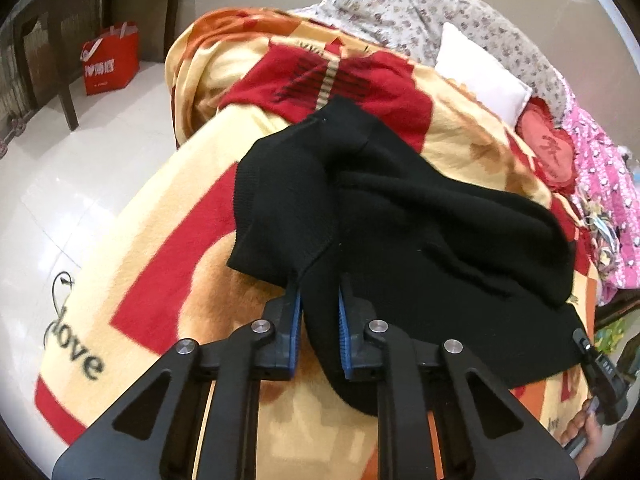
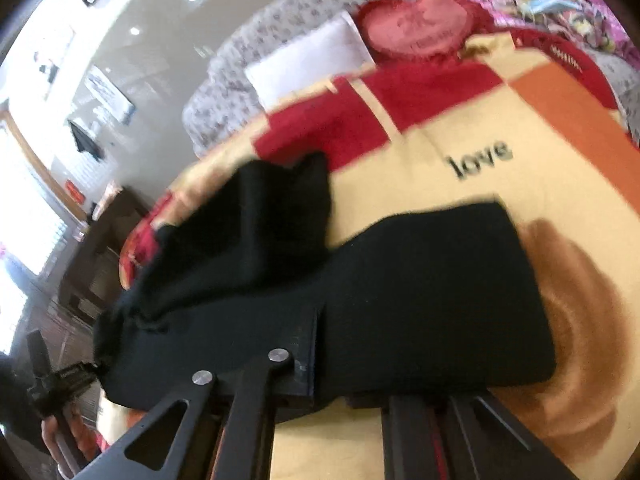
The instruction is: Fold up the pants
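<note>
Lying on the blanket, the pants stretch away ahead of both tongs, their long axis running from the near edge toward the pillow, with one bunched part heaped on the far half. The left tongs stand partly apart with a fold of black cloth between the blue pads; a firm pinch looks likely but is not certain. The right tongs sit at the near edge too, buried in cloth, so whether they grip cannot be told. Both are about equally near; the next move probably carries this edge forward over the far end.
</note>
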Tool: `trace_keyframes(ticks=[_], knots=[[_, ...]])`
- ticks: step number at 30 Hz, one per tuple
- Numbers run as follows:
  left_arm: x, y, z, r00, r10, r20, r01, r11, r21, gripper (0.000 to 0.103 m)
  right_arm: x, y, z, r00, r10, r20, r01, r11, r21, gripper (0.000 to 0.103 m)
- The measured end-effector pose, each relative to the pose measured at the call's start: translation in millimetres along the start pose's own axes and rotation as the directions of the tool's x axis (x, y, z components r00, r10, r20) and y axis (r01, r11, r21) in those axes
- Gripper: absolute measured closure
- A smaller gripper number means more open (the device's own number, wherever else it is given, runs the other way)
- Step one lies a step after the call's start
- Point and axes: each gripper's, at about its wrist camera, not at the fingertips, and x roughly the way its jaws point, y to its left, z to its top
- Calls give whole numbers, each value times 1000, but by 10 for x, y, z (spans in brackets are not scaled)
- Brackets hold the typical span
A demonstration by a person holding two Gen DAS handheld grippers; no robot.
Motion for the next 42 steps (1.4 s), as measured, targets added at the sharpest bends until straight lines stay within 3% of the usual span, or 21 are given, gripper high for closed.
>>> trace_keyframes(ticks=[8, 12, 15, 17, 18, 19, 20, 23, 25, 27, 31, 36, 38, 39, 41, 42], knots=[[-492, 26, -107, 998, -33, 50, 32, 999, 25, 97, -821, 256, -19, 996, 20, 81, -12, 996, -91, 99], [-382, 121, -143, 1000, 22, 19, -23, 999, 29, 97, -808, 138, -65, 998, -10, 55, 14, 997, -73, 100], [-304, 204, -218, 1000, -13, -23, 13, 1000, -4, 97, -757, 95, -136, 999, -4, 35, 5, 999, -41, 99], [-287, 234, -262, 999, -15, -34, 15, 1000, -20, 97, -720, 95, -194, 1000, -11, 23, 12, 999, -38, 91], [-283, 240, -276, 999, -13, -37, 12, 1000, -22, 97, -691, 92, -219, 1000, -18, 11, 19, 999, -34, 73], [-262, 241, -291, 999, -6, -49, 5, 1000, -24, 94, -659, 84, -245, 1000, -25, -6, 25, 999, -22, 51], [-245, 243, -305, 998, 0, -59, -2, 1000, -26, 93, -630, 73, -277, 999, -23, -27, 22, 1000, -4, 48], [-210, 249, -339, 997, 9, -73, -12, 999, -38, 74, -640, 81, -357, 999, 7, -41, -7, 1000, 10, 48], [-188, 259, -337, 998, -12, -68, 7, 998, -68, 54, -620, 89, -378, 999, 15, -45, -14, 1000, 16, 46], [-136, 239, -319, 997, -25, -69, 19, 996, -86, 47, -520, 49, -363, 998, 8, -62, -5, 999, 34, 43], [-18, 136, -305, 995, -23, -97, 15, 997, -80, 47, -355, -45, -382, 994, 25, -102, -12, 993, 119, 43], [98, 87, -258, 995, -22, -102, 14, 997, -79, 44, -212, -17, -369, 994, 22, -112, -10, 994, 105, 42], [153, 61, -201, 995, -28, -92, 20, 996, -87, 44, -139, -46, -345, 994, 56, -91, -45, 992, 120, 45], [173, 55, -177, 996, -32, -88, 24, 995, -95, 44, -110, -70, -328, 994, 72, -77, -61, 990, 130, 50], [213, 32, -122, 995, -59, -80, 51, 993, -103, 45, -62, -117, -285, 996, 74, -48, -65, 986, 152, 80], [239, 27, -96, 994, -73, -82, 64, 992, -107, 61, -45, -136, -270, 996, 84, -37, -77, 984, 161, 84]])
